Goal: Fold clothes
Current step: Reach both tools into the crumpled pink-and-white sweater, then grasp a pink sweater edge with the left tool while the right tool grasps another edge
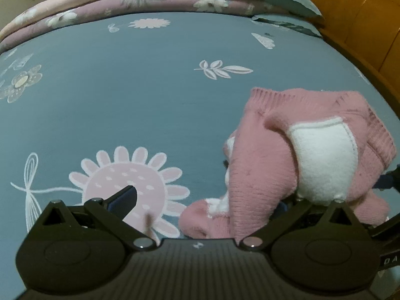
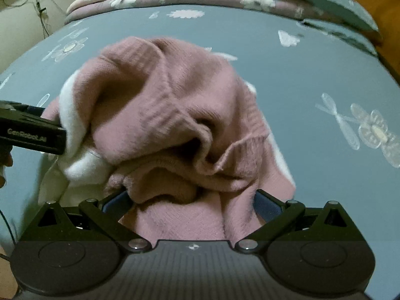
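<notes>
A pink knitted sweater [image 1: 260,165] with a white patch [image 1: 325,160] lies bunched on the blue-grey flowered bed sheet [image 1: 140,95], at the right of the left wrist view. My left gripper [image 1: 203,202] is open wide. Its left finger [image 1: 125,198] is bare over the sheet, and the sweater covers its right finger. In the right wrist view the crumpled sweater [image 2: 175,115] fills the middle, and my right gripper [image 2: 191,200] stands open with folds lying between its fingers [image 2: 117,201]. The left gripper's black body [image 2: 32,135] touches the sweater's white part [image 2: 75,150].
Folded floral quilts [image 1: 125,2] and a blue-grey pillow [image 1: 285,0] are stacked at the bed's far end. Wooden furniture [image 1: 362,17] borders the bed's right side. A wall with hanging cables [image 2: 37,7] is at far left. A hand [image 2: 5,160] shows at the left edge.
</notes>
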Motion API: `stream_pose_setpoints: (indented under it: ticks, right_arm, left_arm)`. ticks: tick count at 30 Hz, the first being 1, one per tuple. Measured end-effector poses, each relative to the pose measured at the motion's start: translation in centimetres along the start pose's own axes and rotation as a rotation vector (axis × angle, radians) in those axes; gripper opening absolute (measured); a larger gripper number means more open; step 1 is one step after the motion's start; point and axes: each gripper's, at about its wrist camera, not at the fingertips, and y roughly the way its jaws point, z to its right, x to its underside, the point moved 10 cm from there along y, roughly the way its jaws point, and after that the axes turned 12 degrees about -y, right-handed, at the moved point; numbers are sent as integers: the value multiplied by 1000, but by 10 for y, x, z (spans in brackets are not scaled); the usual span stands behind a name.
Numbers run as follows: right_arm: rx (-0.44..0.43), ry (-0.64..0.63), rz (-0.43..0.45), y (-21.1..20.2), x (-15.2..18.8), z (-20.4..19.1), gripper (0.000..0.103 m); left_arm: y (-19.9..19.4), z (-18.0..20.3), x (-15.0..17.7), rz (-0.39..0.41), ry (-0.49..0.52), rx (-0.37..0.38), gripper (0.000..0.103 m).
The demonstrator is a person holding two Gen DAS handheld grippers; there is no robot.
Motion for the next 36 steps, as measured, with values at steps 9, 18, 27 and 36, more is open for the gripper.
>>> stream_pose_setpoints:
  ticks: [9,18,27,36]
  right_arm:
    - [-38,-98,54,-9,8,1,103]
    - [-107,-209,209,-69,-10,24,103]
    - [-142,-190,249,-90,-3,56,102]
    - [-165,-144,221,-94,19,68,89]
  left_arm:
    - [-8,-4,9,3,-91,-32,102]
    - [-70,17,5,113,-8,-79,98]
    - [-66,33,-1,27,-76,11,49]
    - [-54,44,-5,14,46,35,34]
